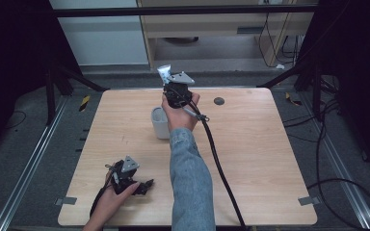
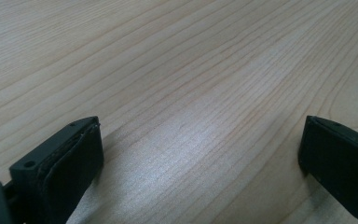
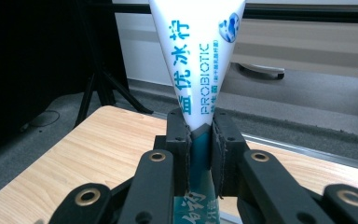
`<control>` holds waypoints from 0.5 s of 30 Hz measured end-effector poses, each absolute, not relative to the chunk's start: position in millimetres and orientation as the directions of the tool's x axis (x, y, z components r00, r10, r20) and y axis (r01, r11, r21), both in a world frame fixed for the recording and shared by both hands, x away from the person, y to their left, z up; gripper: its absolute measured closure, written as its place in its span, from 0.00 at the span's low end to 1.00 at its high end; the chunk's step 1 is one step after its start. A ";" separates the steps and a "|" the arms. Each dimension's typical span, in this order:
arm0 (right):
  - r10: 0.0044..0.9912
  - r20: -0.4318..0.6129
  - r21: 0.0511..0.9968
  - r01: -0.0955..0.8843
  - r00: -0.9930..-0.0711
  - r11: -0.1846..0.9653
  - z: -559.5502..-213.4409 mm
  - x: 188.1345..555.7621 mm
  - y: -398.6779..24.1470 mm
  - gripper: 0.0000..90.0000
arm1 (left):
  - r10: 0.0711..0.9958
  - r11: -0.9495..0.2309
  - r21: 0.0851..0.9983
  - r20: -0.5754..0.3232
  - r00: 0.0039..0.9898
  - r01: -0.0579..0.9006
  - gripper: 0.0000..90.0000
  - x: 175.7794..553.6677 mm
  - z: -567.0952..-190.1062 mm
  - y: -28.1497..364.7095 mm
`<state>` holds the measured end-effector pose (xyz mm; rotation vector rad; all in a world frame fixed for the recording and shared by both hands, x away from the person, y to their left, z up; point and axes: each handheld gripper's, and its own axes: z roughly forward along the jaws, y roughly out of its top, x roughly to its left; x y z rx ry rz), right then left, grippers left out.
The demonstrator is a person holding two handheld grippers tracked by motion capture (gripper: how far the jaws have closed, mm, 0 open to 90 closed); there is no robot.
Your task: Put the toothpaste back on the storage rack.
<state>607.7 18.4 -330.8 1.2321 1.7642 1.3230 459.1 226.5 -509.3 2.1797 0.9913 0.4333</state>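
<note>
Right hand-held gripper (image 3: 199,140) clamping white blue-lettered tube (image 3: 196,56), upright

Right gripper (image 3: 199,140) fingers (image 3: 177,140) clamped on white tube (image 3: 196,60) with blue print, upright above wooden table (image 3: 70,154).

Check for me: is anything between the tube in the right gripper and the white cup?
Nothing visible. The right gripper holds the tube clamped, raised near the table's far edge, beyond the white cup. The cup's opening looks unobstructed, and the left gripper rests open at the near edge.
</note>
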 end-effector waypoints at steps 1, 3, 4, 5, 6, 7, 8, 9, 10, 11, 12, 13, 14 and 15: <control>0.921 0.061 0.946 0.316 -0.384 0.070 -330.8 607.7 18.4 0.88 | 0.758 -0.468 0.710 0.016 0.652 0.526 0.00 459.1 -509.3 226.5; 0.922 0.060 0.946 0.316 -0.382 0.069 -331.6 610.1 18.5 0.88 | 0.758 -0.468 0.710 0.016 0.652 0.526 0.00 459.1 -509.2 226.5; 0.923 0.060 0.947 0.314 -0.381 0.068 -332.0 611.2 18.7 0.88 | 0.757 -0.468 0.710 0.016 0.653 0.526 0.00 459.1 -509.2 226.6; 0.924 0.062 0.946 0.316 -0.378 0.066 -332.3 612.3 19.2 0.88 | 0.757 -0.468 0.710 0.015 0.653 0.526 0.00 459.1 -509.2 226.7; 0.925 0.059 0.947 0.314 -0.376 0.067 -333.1 613.4 19.5 0.88 | 0.757 -0.468 0.710 0.015 0.653 0.526 0.00 459.1 -509.2 226.7; 0.926 0.059 0.946 0.317 -0.373 0.068 -334.2 614.1 20.2 0.88 | 0.757 -0.468 0.710 0.015 0.653 0.526 0.00 459.0 -509.3 226.7; 0.927 0.056 0.946 0.317 -0.372 0.070 -335.1 614.7 20.8 0.88 | 0.757 -0.468 0.710 0.015 0.653 0.526 0.00 459.0 -509.3 226.7; 0.927 0.051 0.945 0.318 -0.372 0.075 -336.4 615.5 21.6 0.88 | 0.757 -0.469 0.710 0.016 0.654 0.525 0.00 459.0 -509.3 226.7; 0.927 0.050 0.944 0.321 -0.373 0.078 -338.1 616.4 22.4 0.88 | 0.757 -0.469 0.710 0.016 0.654 0.525 0.00 458.9 -509.3 226.6; 0.927 0.047 0.943 0.323 -0.372 0.081 -339.4 616.9 23.2 0.88 | 0.757 -0.469 0.710 0.017 0.654 0.525 0.00 458.8 -509.3 226.6; 0.927 0.044 0.943 0.322 -0.373 0.085 -340.3 617.4 24.0 0.88 | 0.757 -0.470 0.709 0.018 0.653 0.525 0.00 458.7 -509.2 226.5; 0.926 0.035 0.941 0.324 -0.375 0.095 -342.6 618.8 25.4 0.88 | 0.757 -0.470 0.709 0.018 0.653 0.525 0.00 458.7 -509.2 226.6; 0.926 0.032 0.940 0.327 -0.376 0.101 -343.8 619.4 25.9 0.88 | 0.756 -0.470 0.710 0.017 0.654 0.525 0.00 458.7 -509.3 226.6; 0.926 0.032 0.940 0.327 -0.376 0.101 -343.8 619.4 25.9 0.88 | 0.756 -0.470 0.710 0.017 0.654 0.525 0.00 458.7 -509.3 226.6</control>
